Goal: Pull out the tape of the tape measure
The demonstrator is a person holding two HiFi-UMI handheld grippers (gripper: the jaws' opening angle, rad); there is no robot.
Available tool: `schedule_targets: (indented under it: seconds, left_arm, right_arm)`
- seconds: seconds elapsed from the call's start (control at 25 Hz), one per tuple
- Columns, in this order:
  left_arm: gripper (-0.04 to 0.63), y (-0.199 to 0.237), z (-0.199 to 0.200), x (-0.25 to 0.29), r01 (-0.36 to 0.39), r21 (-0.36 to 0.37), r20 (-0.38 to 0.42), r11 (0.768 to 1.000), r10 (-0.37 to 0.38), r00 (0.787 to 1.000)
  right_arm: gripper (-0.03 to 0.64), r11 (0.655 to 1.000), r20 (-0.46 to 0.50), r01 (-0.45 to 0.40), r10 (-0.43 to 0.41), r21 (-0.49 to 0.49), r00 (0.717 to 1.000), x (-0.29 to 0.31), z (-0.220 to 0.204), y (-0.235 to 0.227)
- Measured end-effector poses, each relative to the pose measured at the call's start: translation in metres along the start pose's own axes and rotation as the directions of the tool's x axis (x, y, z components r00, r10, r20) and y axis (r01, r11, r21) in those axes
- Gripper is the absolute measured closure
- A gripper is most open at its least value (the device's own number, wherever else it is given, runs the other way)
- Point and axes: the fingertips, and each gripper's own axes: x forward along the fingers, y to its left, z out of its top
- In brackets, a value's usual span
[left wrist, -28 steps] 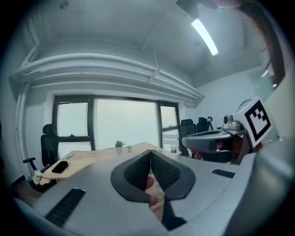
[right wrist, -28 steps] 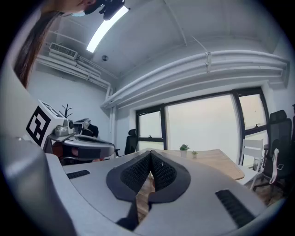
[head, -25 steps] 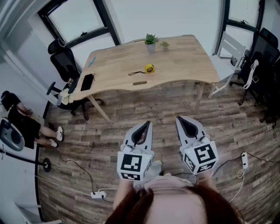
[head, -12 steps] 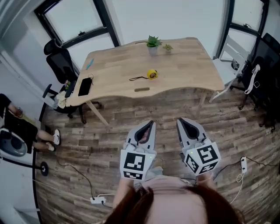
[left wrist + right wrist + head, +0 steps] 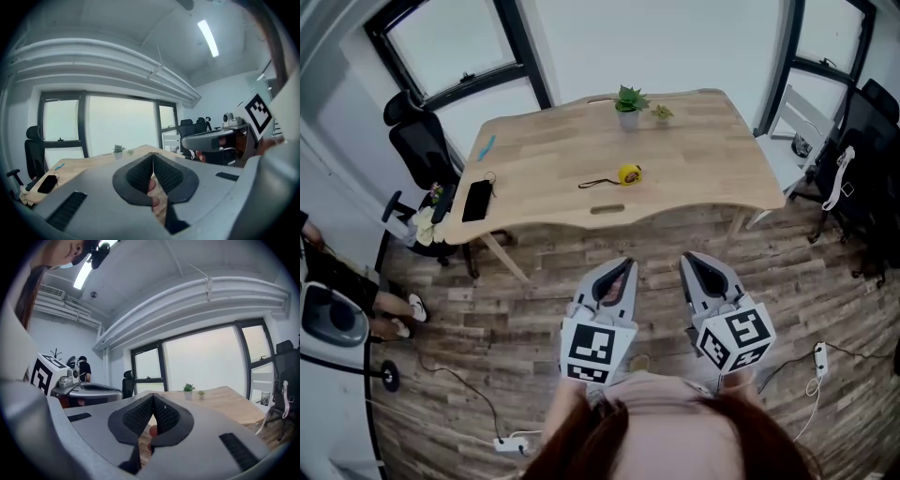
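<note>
A yellow tape measure [image 5: 629, 174] lies near the middle of the wooden table [image 5: 703, 169], with its black strap [image 5: 598, 182] trailing to the left. Both grippers hang over the wood floor, well short of the table's front edge. My left gripper [image 5: 623, 264] is shut, its jaw tips touching [image 5: 153, 155], with nothing held. My right gripper [image 5: 690, 257] is likewise shut and empty [image 5: 153, 396]. In both gripper views the table shows only as a far strip, and the tape measure is hidden behind the jaws.
A potted plant [image 5: 628, 99] and a smaller one [image 5: 662, 113] stand at the table's far edge. A black phone [image 5: 476, 200] and a blue pen [image 5: 486, 147] lie at its left end. A black office chair [image 5: 417, 142] stands at the left, a white chair [image 5: 787, 117] at the right. A power strip [image 5: 514, 442] lies on the floor.
The table and tape measure have slid lower in the head view and come closer. Both grippers have advanced towards the table with the person. Their jaws stay shut.
</note>
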Motion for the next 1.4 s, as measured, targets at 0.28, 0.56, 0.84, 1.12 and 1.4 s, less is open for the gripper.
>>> schedule_targets:
  seconds: [0.28,0.56,0.84,1.12,1.4]
  left_arm:
    - [0.594,0.031,-0.004,0.015,0.019,0.010,-0.001,1.000,-0.019,1.000]
    - [0.594,0.046,-0.010,0.025,0.036,0.028,-0.022,0.999,-0.036,0.999]
    - [0.593,0.048,-0.018,0.042,0.043,0.045,-0.046,0.998,-0.041,0.998]
    - [0.594,0.061,-0.017,0.076,0.031,0.058,-0.061,0.998,-0.027,0.998]
    - [0.594,0.083,-0.006,0.130,0.019,0.028,-0.062,0.999,-0.017,0.998]
  right_arm:
    - [0.618,1.000,0.012,0.014,-0.014,0.008,1.000,0.036,0.003,0.000]
    - [0.618,0.999,0.025,0.050,-0.050,-0.001,0.998,0.054,0.007,-0.003]
    - [0.618,0.997,0.037,0.074,-0.074,0.007,0.997,0.065,0.005,-0.020]
    - [0.618,0.998,0.050,0.066,-0.066,-0.012,0.997,0.095,0.010,-0.049]
    - [0.618,1.000,0.046,0.029,-0.029,-0.007,0.999,0.135,0.019,-0.084]
